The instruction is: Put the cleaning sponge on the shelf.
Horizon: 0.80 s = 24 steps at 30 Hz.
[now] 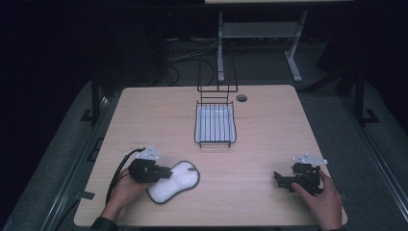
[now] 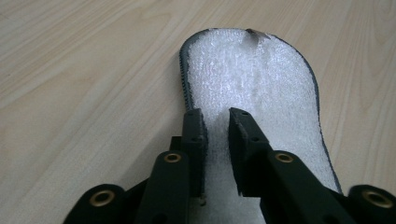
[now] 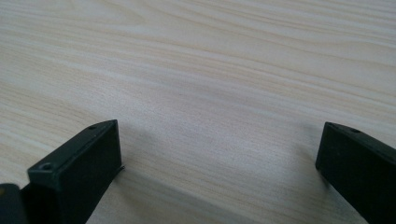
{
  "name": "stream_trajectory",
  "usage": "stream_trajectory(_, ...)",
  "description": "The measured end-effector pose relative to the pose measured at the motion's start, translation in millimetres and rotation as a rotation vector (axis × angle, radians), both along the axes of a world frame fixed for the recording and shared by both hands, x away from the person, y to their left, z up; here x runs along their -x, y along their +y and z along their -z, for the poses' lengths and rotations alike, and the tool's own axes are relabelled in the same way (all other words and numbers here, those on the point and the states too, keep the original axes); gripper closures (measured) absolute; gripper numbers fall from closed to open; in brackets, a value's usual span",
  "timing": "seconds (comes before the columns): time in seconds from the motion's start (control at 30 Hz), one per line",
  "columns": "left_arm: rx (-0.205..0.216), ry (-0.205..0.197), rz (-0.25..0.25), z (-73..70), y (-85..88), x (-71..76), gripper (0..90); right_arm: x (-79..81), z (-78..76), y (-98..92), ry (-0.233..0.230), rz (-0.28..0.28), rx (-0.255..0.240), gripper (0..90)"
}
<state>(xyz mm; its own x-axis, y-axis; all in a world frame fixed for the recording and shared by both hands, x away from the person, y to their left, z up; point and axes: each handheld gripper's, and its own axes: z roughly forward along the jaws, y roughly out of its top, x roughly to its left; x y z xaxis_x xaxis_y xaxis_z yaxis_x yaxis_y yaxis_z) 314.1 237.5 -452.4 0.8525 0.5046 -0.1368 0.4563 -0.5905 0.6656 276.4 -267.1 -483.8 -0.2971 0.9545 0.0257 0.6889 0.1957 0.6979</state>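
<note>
Left gripper (image 1: 166,172) on the white cleaning pad (image 1: 175,182)!
Its jaws pinch a fold of pad; right gripper (image 1: 279,179) rests on the table (image 1: 260,125), jaws wide apart.

One white pad (image 1: 174,181), one wire rack (image 1: 215,122), two grippers, one table (image 1: 269,139).
</note>
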Motion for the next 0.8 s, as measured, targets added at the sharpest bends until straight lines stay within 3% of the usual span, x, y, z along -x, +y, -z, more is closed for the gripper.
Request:
stream_trajectory(0.3, 0.025, -0.008, -0.004, -7.4, 1.0, 2.2, 84.2, 0.0, 0.0, 0.0, 0.0, 0.0, 0.0, 0.0)
stream_trajectory(0.53, 0.05, -0.031, -0.036, -14.4, 3.3, 4.7, 84.5, 0.0, 0.0, 0.0, 0.0, 0.0, 0.0, 0.0)
stream_trajectory(0.8, 0.079, -0.018, -0.081, -18.6, 3.9, 5.7, 83.9, -0.1, 0.0, -0.1, -0.001, -0.001, 0.001, 0.0)
